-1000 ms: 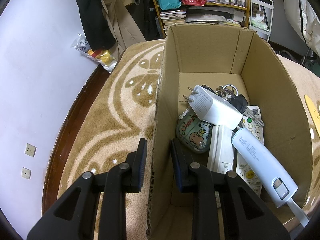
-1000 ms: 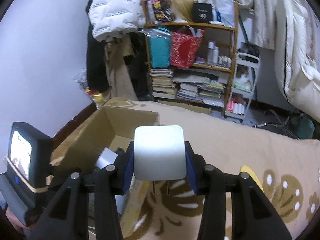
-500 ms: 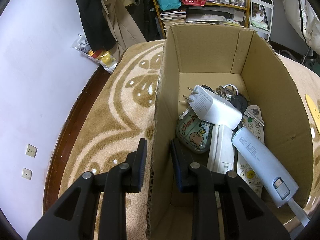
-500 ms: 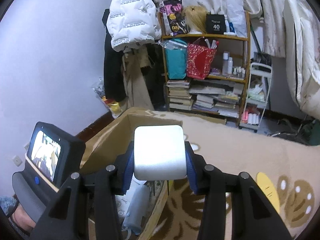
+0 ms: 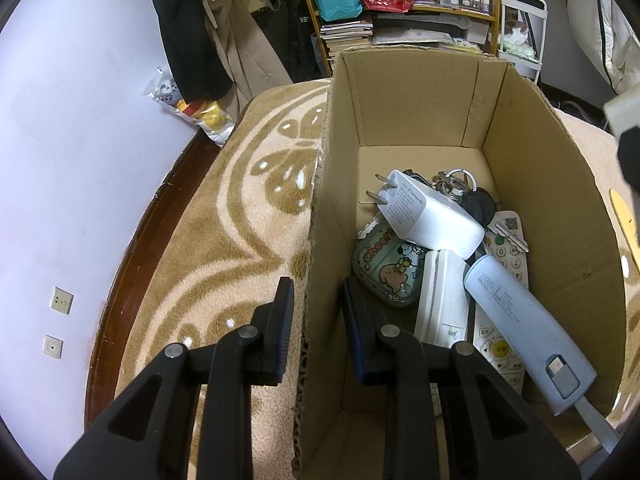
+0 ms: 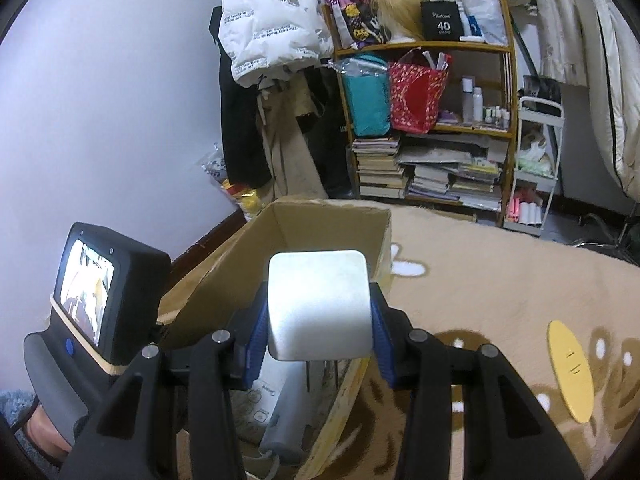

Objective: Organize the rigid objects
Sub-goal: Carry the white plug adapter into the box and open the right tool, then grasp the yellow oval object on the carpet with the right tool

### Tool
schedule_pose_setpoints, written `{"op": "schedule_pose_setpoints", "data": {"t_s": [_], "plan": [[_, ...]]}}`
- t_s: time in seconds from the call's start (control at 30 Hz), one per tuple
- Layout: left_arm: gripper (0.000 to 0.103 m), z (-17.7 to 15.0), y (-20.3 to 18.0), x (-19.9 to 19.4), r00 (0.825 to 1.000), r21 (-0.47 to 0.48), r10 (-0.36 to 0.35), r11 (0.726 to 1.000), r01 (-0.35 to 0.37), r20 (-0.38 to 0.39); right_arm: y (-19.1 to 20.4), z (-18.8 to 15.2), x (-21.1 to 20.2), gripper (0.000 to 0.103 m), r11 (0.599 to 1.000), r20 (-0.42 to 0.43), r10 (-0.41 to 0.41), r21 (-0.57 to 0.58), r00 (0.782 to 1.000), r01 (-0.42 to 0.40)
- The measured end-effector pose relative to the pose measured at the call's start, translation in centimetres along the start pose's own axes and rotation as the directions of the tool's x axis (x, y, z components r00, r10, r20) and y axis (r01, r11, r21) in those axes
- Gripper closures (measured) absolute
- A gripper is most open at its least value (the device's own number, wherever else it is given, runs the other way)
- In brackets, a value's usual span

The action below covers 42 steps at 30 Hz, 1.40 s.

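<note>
My left gripper (image 5: 316,312) is shut on the left wall of an open cardboard box (image 5: 420,104), one finger inside and one outside. In the box lie a white plug charger (image 5: 432,216), a key bunch (image 5: 460,188), a cartoon-printed case (image 5: 388,268), a white remote (image 5: 504,256), a white slab (image 5: 444,296) and a pale blue power bank (image 5: 520,320). My right gripper (image 6: 318,308) is shut on a silvery white square block (image 6: 318,300), held above the box's (image 6: 320,228) near right rim. That block (image 5: 624,108) shows at the right edge of the left wrist view.
The box stands on a tan patterned carpet (image 5: 240,220) beside a pale wall. A flat yellow oval (image 6: 570,372) lies on the carpet to the right. Behind are a cluttered wooden shelf (image 6: 432,120), hanging coats (image 6: 272,20) and a white trolley (image 6: 536,168).
The right gripper has carried the block toward the box and dipped a little; the block now shows at the left wrist view's right edge. The left gripper has kept still on the wall.
</note>
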<state>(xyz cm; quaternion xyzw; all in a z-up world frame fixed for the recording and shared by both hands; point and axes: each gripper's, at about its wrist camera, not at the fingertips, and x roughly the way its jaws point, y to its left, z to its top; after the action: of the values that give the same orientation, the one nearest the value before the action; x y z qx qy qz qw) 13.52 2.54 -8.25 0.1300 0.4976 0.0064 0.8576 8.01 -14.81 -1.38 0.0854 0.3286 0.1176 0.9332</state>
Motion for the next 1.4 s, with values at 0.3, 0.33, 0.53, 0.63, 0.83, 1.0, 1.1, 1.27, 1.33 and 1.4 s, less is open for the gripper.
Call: {"op": "schedule_pose_setpoints", "data": {"t_s": [0.3, 0.33, 0.53, 0.63, 0.83, 1.0, 1.1, 1.27, 1.33, 1.4], "plan": [[0.079, 0.0, 0.1, 0.0, 1.0, -0.003, -0.006, 1.0, 0.006, -0.001, 0.1, -0.8, 0.6, 0.052, 1.0, -0.025, -0.018, -0.013, 1.0, 0.017], [0.079, 0.0, 0.1, 0.0, 1.0, -0.005, -0.009, 1.0, 0.009, -0.001, 0.2, -0.9, 0.5, 0.052, 1.0, -0.024, -0.019, -0.013, 1.0, 0.019], [0.078, 0.0, 0.3, 0.0, 1.0, 0.005, 0.004, 1.0, -0.004, 0.002, 0.7, -1.0, 0.6, 0.052, 0.999, -0.032, -0.027, -0.028, 0.999, 0.027], [0.078, 0.0, 0.5, 0.0, 1.0, -0.002, -0.005, 1.0, 0.005, -0.001, 0.9, -0.9, 0.6, 0.044, 0.999, -0.032, -0.038, -0.038, 0.999, 0.037], [0.078, 0.0, 0.5, 0.0, 1.0, -0.003, -0.006, 1.0, 0.006, -0.001, 0.2, 0.1, -0.5, 0.021, 0.995, 0.011, -0.084, -0.051, 0.996, 0.084], [0.078, 0.0, 0.6, 0.0, 1.0, -0.004, -0.01, 1.0, 0.01, -0.001, -2.4, 0.6, -0.6, 0.005, 0.99, 0.01, -0.142, 0.007, 0.99, 0.142], [0.078, 0.0, 0.4, 0.0, 1.0, -0.003, -0.007, 1.0, 0.007, -0.001, -4.4, 0.8, -0.8, 0.0, 0.98, 0.019, -0.198, 0.038, 0.98, 0.197], [0.078, 0.0, 0.2, 0.0, 1.0, 0.004, 0.002, 1.0, -0.002, 0.002, -8.1, 0.8, 0.0, 0.0, 0.959, -0.013, -0.272, 0.08, 0.962, 0.272], [0.078, -0.1, 0.2, 0.0, 1.0, 0.003, 0.002, 1.0, -0.002, 0.002, -9.8, 0.7, 0.3, 0.0, 0.945, -0.037, -0.31, 0.097, 0.95, 0.312], [0.078, -0.1, 0.1, 0.0, 1.0, 0.005, 0.002, 1.0, -0.002, 0.002, -11.1, 0.5, 0.6, 0.0, 0.926, -0.054, -0.363, 0.086, 0.93, 0.366]]}}
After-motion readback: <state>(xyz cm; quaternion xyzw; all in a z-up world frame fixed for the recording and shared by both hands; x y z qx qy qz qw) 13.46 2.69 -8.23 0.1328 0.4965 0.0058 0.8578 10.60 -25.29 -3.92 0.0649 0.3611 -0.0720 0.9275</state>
